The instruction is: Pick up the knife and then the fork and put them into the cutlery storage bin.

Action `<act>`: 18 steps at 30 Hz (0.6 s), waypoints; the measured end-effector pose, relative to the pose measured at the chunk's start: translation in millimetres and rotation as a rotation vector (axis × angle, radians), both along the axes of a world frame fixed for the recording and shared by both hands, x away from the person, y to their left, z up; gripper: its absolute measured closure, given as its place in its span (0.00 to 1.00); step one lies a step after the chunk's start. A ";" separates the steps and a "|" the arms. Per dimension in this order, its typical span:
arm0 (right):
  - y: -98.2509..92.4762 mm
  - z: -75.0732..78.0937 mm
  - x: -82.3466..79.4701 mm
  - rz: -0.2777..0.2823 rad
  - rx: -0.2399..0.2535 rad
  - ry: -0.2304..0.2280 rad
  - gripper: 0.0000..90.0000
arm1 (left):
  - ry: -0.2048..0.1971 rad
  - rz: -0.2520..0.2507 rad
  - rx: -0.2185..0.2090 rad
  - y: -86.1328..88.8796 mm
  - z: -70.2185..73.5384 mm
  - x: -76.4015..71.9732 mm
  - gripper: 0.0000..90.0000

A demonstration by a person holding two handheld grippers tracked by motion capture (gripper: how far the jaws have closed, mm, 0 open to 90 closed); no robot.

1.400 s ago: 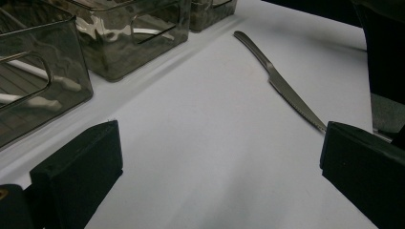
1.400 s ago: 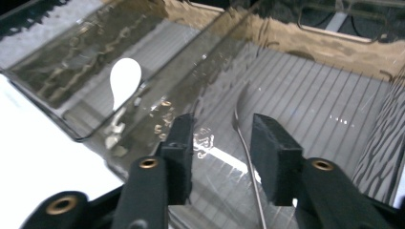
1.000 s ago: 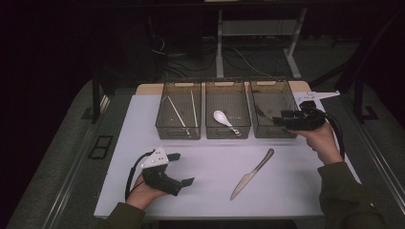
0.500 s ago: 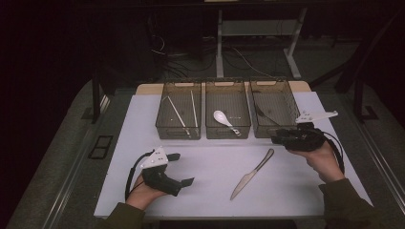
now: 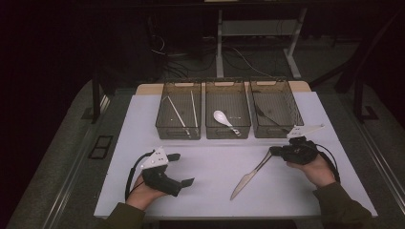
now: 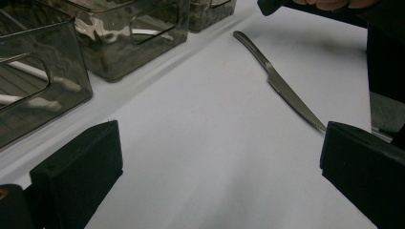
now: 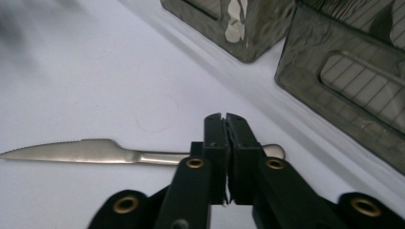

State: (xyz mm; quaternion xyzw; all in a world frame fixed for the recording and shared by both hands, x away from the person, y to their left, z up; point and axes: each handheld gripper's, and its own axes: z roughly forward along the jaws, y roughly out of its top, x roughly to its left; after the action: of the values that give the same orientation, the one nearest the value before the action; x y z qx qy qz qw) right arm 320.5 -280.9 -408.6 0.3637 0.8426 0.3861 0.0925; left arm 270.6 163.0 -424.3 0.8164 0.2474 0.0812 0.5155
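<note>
White table in a dark room; left gripper jaws wide, right gripper jaws together, empty.

High view overhead, facing forward; gripper views low, close — all share knife.

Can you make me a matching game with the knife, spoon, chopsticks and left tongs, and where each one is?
Things:
1. knife
2. spoon
3. chopsticks
4. left tongs

Places or states:
A. in the middle bin
B. open, holding nothing
C. in the left bin
D. flat on the table, by the right tongs

Pairs: 1-D, 2-A, 3-C, 4-B
</note>
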 end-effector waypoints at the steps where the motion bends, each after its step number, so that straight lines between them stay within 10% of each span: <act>1: 0.3 -1.8 1.3 0.001 0.003 0.007 0.99 | 0.000 -0.001 0.000 0.2 0.1 0.1 0.00; 18: 6.0 -25.0 34.4 -0.063 -0.064 0.025 0.99 | 0.003 0.001 -0.005 -0.3 -0.9 1.5 0.00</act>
State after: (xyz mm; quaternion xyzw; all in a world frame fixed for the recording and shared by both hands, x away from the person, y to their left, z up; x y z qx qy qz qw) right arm 354.9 -274.9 -433.6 0.3917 0.8439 0.3511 0.1055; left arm 272.0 162.6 -425.3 0.8152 0.2486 0.0797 0.5170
